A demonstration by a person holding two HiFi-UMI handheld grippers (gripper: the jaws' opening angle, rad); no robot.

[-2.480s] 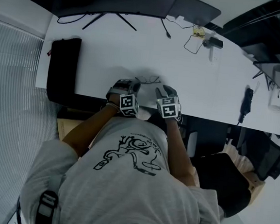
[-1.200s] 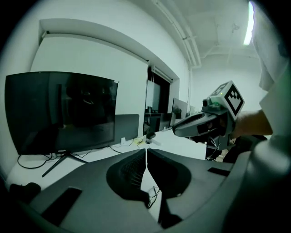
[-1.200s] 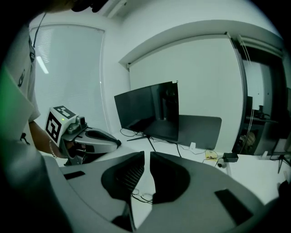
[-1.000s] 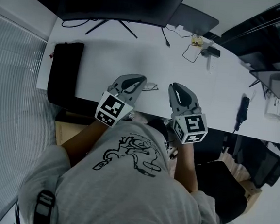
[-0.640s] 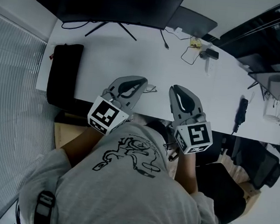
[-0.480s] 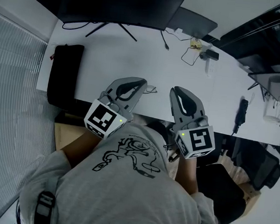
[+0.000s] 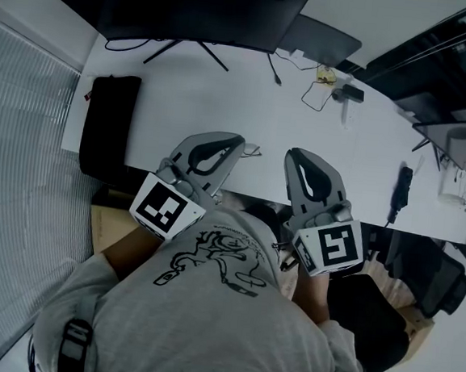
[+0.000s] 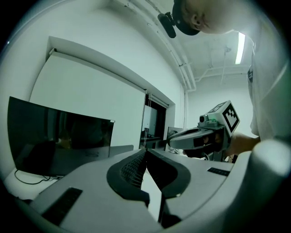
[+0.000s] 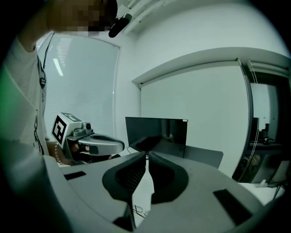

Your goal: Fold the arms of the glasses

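The glasses are seen lying on the smooth white worktop, near its front edge and between the two claw tips. Only a thin wire outline can be made out (part of it is covered by the left claw in the head view), so it cannot be told how the arms lie. In the right gripper view the same thin frame is glimpsed low down through the slit between the jaws.

The left claw is formed of rounded grey moulded shells with dark ribbed pads. Its jaws are clenched tip to tip, with nothing caught between them. The right claw, of the same make, has just been closing. Its tips are brought together and it is empty too. Both claws are held apart from the glasses. Each carries a white cube printed with black square markers.

A flat black monitor on splayed thin legs is set at the far edge. A black oblong pad is laid at the left end.
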